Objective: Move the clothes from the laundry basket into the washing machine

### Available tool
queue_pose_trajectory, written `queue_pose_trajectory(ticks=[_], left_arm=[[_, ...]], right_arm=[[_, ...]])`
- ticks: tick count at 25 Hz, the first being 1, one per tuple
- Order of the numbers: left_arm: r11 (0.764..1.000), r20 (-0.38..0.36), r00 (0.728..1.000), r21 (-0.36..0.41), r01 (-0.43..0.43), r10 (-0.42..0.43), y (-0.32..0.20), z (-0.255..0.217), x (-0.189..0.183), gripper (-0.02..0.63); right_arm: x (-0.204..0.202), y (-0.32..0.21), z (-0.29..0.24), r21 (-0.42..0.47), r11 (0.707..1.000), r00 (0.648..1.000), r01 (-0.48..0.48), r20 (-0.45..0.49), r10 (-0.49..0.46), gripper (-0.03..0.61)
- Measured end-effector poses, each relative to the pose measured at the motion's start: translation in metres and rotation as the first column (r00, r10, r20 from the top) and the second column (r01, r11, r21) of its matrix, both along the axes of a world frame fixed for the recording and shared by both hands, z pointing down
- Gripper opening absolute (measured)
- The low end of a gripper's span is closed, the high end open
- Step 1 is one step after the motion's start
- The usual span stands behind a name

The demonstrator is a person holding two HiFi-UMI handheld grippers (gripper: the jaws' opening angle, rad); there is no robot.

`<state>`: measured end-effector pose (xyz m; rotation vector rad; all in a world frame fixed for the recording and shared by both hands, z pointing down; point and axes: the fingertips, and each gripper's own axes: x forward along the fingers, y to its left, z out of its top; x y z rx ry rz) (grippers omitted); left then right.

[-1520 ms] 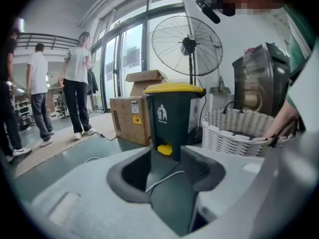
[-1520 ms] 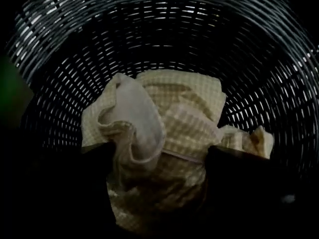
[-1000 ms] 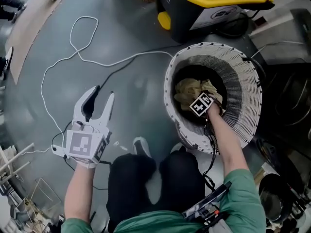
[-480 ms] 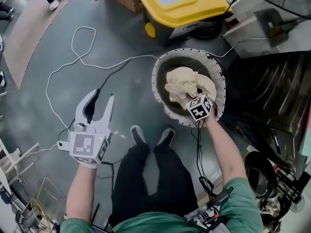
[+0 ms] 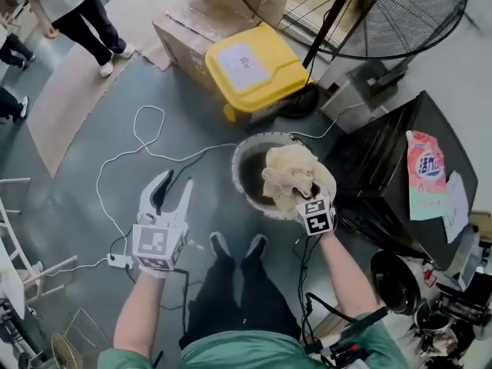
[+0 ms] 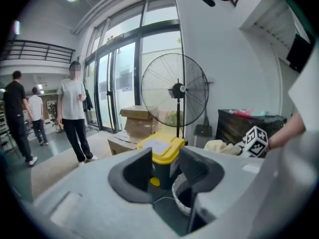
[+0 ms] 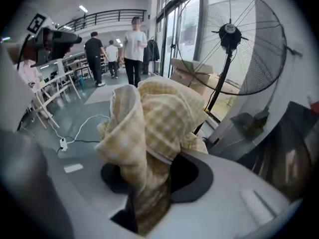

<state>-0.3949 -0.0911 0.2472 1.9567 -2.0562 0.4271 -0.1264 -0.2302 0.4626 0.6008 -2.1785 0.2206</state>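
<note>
Your right gripper (image 7: 149, 185) is clamped on a bunched fold of the yellow checked garment (image 5: 294, 174). The garment hangs in a loose heap over the white laundry basket (image 5: 244, 177) at the centre of the head view. Treat the cloth as light, soft and limp. It will sag, swing and trail its free ends, and a thin pinch can slip, so keep the bite on the thick gather you have now. Your left gripper (image 5: 171, 197) stands with its jaws apart and nothing between them, at lower left over bare floor, so it is free to catch a hanging tail. Mind the basket rim just below the cloth, since a loose end could snag there. To the right, the near edge of the dark appliance (image 5: 384, 160), probably the washing machine, sits close beside the basket, with a detergent pouch (image 5: 426, 177) on its top. At the top of the frame, the yellow-lidded bin (image 5: 247, 69) and the standing fan (image 5: 350, 10) crowd that side. A white cable (image 5: 146, 151) loops across the floor at left, where you have the most room.
</note>
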Motion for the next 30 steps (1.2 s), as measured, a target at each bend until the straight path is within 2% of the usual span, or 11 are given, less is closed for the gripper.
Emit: queue_pose_trajectory(ticks=[8,15,20,25,30], left_arm=[[0.997,-0.001,1.000,0.075,0.029,-0.029,0.013,-0.114,0.037,0.167],[0.987,0.017,1.000,0.159,0.003,-0.005,0.015,-0.177,0.074,0.167],[0.977,0.026,1.000,0.212,-0.002,-0.004,0.018,-0.210,0.078,0.166],[0.970,0.017,1.000,0.243,-0.025,0.022,0.017,-0.219,0.076,0.163],[0.964,0.002,0.996,0.248,-0.091,0.093,0.014,-0.224,0.072,0.161]], right_arm=[[0.012,0.039,-0.167,0.031,0.998,0.978,-0.061,0.200,0.054,0.138],[0.018,0.059,-0.260,0.064,0.992,0.932,-0.106,0.355,0.077,0.138],[0.021,0.061,-0.310,0.113,0.985,0.909,-0.130,0.411,0.073,0.138],[0.027,0.063,-0.336,0.150,0.973,0.900,-0.177,0.426,0.098,0.138],[0.036,0.072,-0.359,0.173,0.949,0.885,-0.265,0.433,0.169,0.138]])
